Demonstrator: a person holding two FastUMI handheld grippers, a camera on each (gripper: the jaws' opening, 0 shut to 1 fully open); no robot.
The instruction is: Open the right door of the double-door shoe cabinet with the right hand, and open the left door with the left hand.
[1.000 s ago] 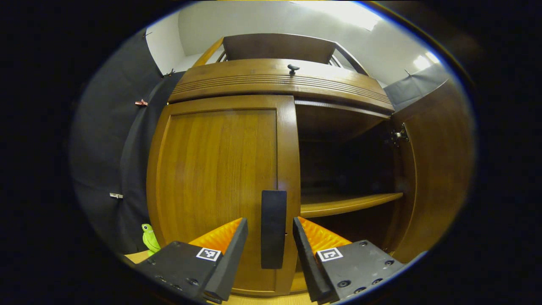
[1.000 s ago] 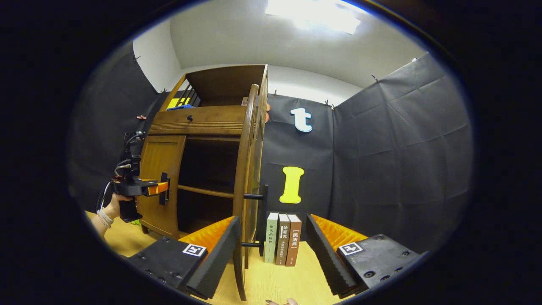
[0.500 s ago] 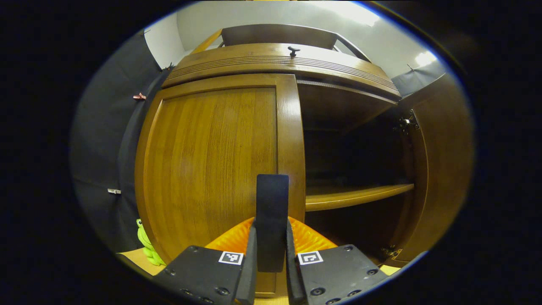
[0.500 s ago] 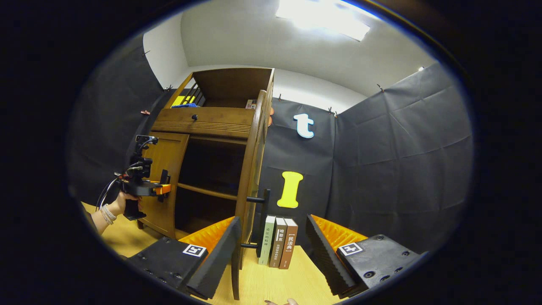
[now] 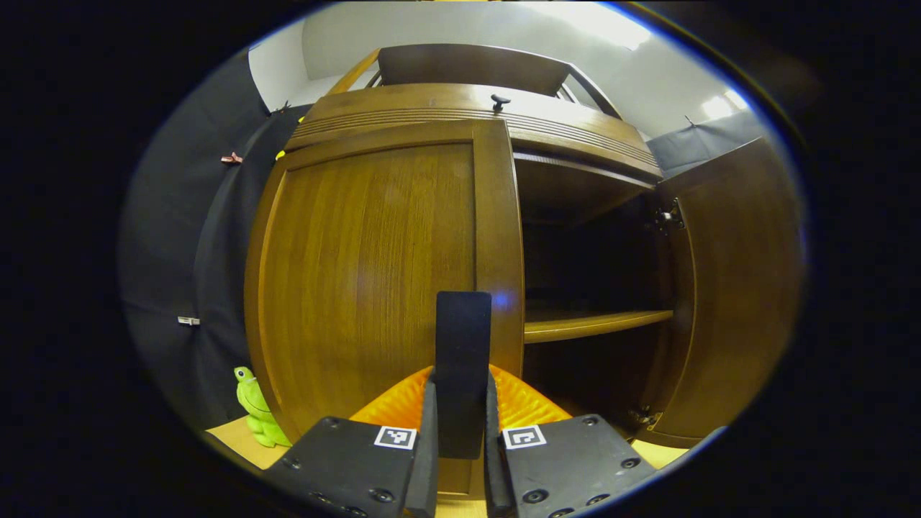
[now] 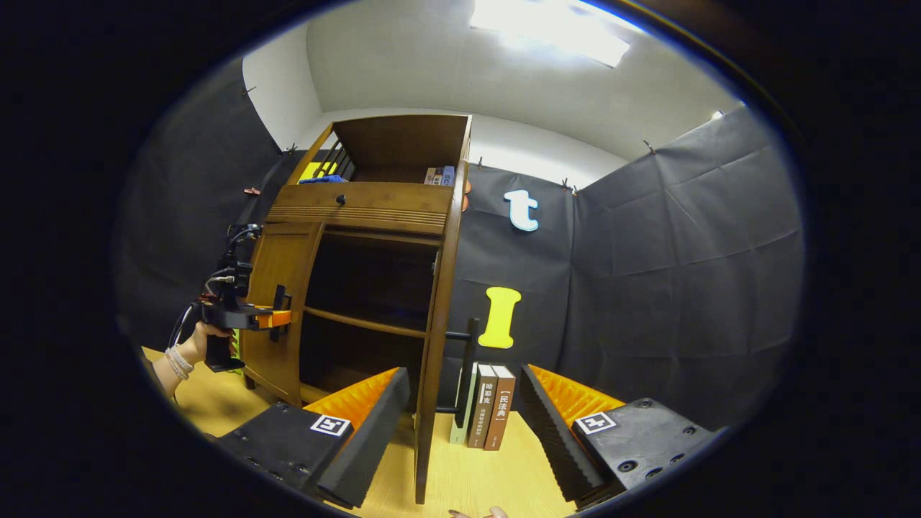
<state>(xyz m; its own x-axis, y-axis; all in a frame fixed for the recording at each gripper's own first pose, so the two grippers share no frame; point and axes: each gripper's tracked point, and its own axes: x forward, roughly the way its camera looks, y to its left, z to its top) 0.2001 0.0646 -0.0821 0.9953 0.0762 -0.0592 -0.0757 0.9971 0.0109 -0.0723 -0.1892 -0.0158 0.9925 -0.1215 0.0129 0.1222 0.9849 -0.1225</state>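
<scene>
A green frog toy (image 5: 255, 406) stood on the light wooden surface (image 6: 471, 478) just left of the shoe cabinet (image 6: 360, 205), beside the black cloth wall. Three books (image 6: 486, 406) stood upright on the surface to the right of the cabinet, against the booth wall and just behind the open right door (image 6: 435, 338), which was seen nearly edge-on in the right gripper view. Further items, yellow and blue, lay on the cabinet's top shelf; their kind could not be told. A small dark knob (image 5: 498, 101) sat on the drawer front above the doors. A ceiling light (image 6: 550, 32) lit the white ceiling.

The right door (image 5: 727, 288) stood swung wide, exposing a dark interior with one wooden shelf (image 5: 593, 325). The left door (image 5: 374, 273) stood ajar, its free edge drawn slightly forward of the cabinet front.

The left tongs (image 5: 460, 446) were closed tight on the left door's black handle (image 5: 463, 374), both fingers pressing its sides; a hand (image 6: 198, 342) held them. The right tongs (image 6: 460, 432) stood wide apart, holding nothing, with the right door's edge and black handle (image 6: 469, 367) between and beyond the fingers, untouched.
</scene>
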